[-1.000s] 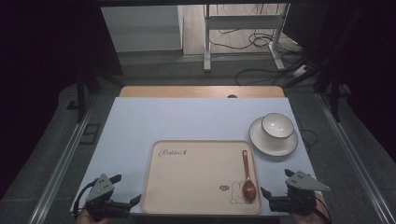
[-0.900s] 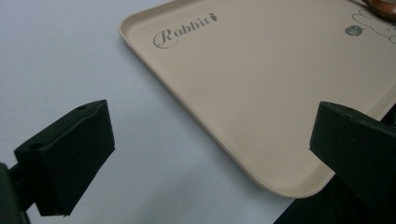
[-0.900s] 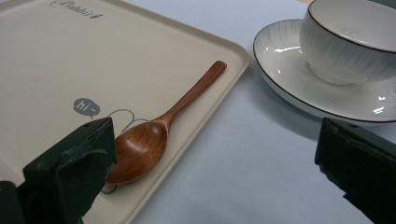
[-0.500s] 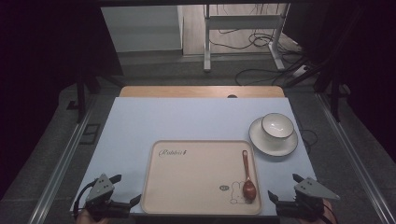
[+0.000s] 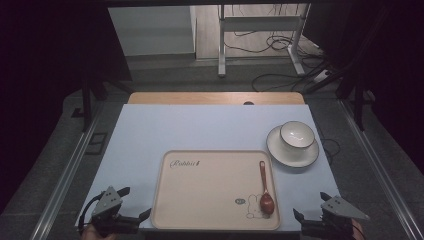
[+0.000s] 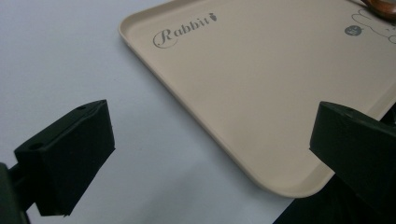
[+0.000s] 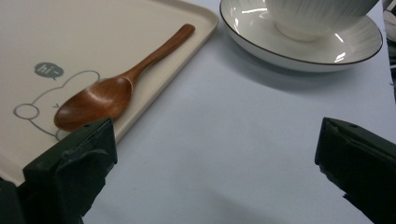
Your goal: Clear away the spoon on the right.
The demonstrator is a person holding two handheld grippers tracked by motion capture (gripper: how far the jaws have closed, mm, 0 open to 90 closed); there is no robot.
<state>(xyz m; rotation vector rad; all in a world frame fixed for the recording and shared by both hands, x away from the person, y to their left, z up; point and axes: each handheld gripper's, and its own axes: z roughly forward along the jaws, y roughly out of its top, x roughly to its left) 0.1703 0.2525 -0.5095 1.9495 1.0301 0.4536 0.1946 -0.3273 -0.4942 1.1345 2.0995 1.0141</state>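
A beige tray [image 5: 210,190] printed with "Rabbit" lies at the table's near middle. On its right side rests a brown wooden spoon [image 5: 265,192], bowl end toward me. A white bowl [image 5: 296,134] stands on a white saucer [image 5: 292,155] to the tray's right rear. My left gripper [image 5: 136,202] is open at the tray's near left corner, which lies between its jaws [image 6: 212,121]. My right gripper [image 5: 310,204] is open over bare table just right of the tray. Its view [image 7: 217,140] has the spoon [image 7: 102,95] at left and the saucer [image 7: 261,37] ahead.
The pale blue table top [image 5: 200,130] ends in a wooden strip [image 5: 215,98] at the far side. Dark floor, cables and a metal stand [image 5: 260,30] lie beyond. The table's near edge runs just under both grippers.
My right gripper has drawn back toward the near edge and a little to the right. The left gripper, tray, spoon and bowl have not moved.
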